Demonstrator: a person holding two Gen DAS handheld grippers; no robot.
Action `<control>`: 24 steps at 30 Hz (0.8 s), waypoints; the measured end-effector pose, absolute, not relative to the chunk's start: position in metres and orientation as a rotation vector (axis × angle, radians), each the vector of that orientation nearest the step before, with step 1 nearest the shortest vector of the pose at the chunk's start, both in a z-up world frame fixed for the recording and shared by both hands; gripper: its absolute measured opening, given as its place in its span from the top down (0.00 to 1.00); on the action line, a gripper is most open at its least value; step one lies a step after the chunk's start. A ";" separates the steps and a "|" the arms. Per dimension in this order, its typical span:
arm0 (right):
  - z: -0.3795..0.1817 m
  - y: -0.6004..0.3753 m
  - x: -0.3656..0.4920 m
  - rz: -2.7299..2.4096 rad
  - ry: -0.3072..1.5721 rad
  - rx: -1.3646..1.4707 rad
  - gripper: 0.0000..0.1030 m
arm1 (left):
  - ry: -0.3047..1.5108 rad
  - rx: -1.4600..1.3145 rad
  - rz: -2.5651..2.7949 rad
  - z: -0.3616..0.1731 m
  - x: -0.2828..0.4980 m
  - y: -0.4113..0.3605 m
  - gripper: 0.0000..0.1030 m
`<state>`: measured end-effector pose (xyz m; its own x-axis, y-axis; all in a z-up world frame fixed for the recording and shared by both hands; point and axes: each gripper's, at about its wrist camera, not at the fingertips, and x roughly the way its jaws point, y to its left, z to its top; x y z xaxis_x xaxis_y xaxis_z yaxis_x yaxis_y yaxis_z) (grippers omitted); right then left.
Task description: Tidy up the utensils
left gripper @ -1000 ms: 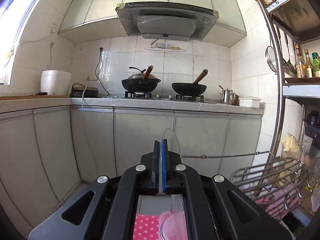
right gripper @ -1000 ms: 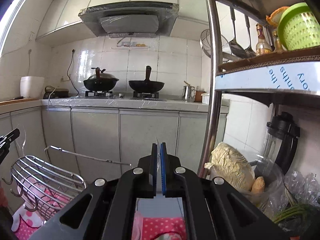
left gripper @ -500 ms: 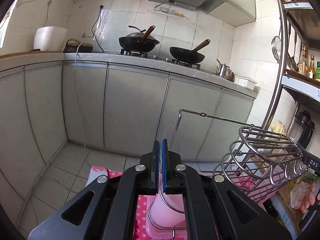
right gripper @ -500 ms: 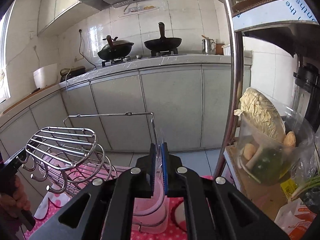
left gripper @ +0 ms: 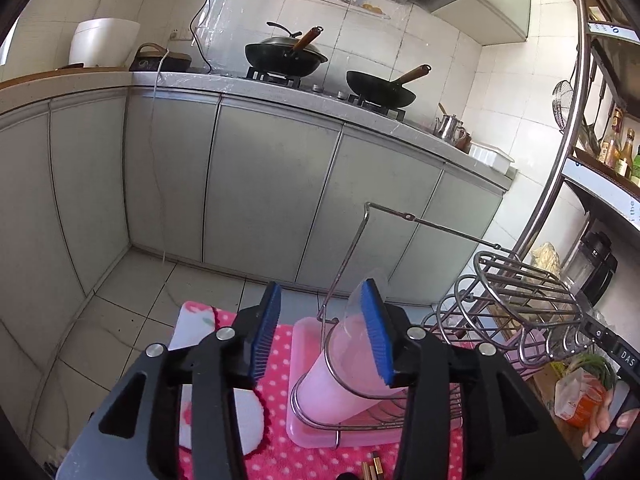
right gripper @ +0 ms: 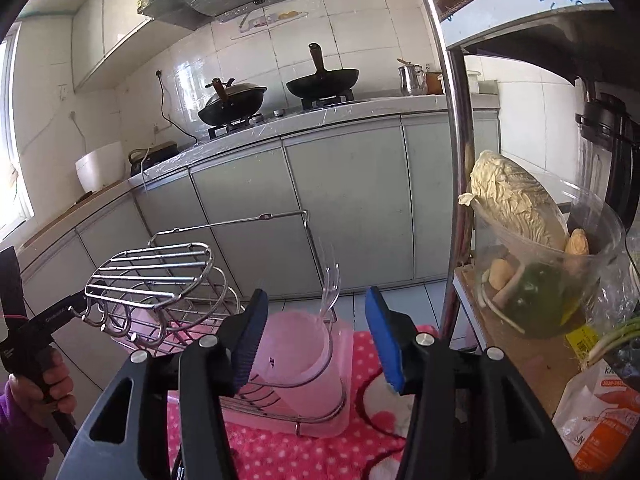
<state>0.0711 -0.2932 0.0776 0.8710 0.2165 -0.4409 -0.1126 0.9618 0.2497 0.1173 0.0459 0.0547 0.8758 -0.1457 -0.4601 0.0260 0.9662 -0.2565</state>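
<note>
Spreading apart, the left gripper's (left gripper: 320, 336) blue-padded fingers (left gripper: 266, 332) pinch nothing; a clear plastic spoon (left gripper: 362, 312) leans against the inner face of one pad, its lower end in the pink cup (left gripper: 340, 384). The right gripper (right gripper: 316, 332) is opening too, nothing between its pads, with a clear plastic fork (right gripper: 330, 288) standing upright in that cup just beyond. The cup sits in a wire rack (right gripper: 160, 280) on a pink tray (left gripper: 298, 364), over a pink dotted cloth (right gripper: 272, 452).

Fork (right gripper: 329, 292) in cup (right gripper: 304, 356), rack (right gripper: 160, 280) left.
</note>
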 end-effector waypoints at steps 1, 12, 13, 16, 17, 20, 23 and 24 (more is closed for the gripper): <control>0.077 -0.294 0.066 0.175 0.484 0.227 0.51 | 0.500 -0.246 -0.090 0.056 0.115 0.047 0.58; 0.046 -0.287 0.015 0.192 0.548 0.273 0.51 | 0.608 -0.229 -0.112 0.043 0.060 0.052 0.57; 0.042 -0.284 0.012 0.197 0.562 0.273 0.51 | 0.627 -0.226 -0.121 0.039 0.055 0.051 0.57; 0.028 -0.277 0.006 0.228 0.615 0.281 0.51 | 0.680 -0.213 -0.140 0.029 0.043 0.048 0.58; 0.024 -0.274 0.004 0.235 0.632 0.279 0.51 | 0.699 -0.209 -0.147 0.024 0.039 0.046 0.58; 0.010 -0.266 -0.002 0.255 0.677 0.278 0.52 | 0.757 -0.192 -0.169 0.010 0.030 0.040 0.58; -0.006 -0.258 -0.004 0.287 0.734 0.296 0.55 | 0.827 -0.198 -0.200 -0.007 0.024 0.037 0.58; -0.011 -0.256 -0.005 0.294 0.750 0.303 0.56 | 0.853 -0.201 -0.211 -0.014 0.023 0.035 0.58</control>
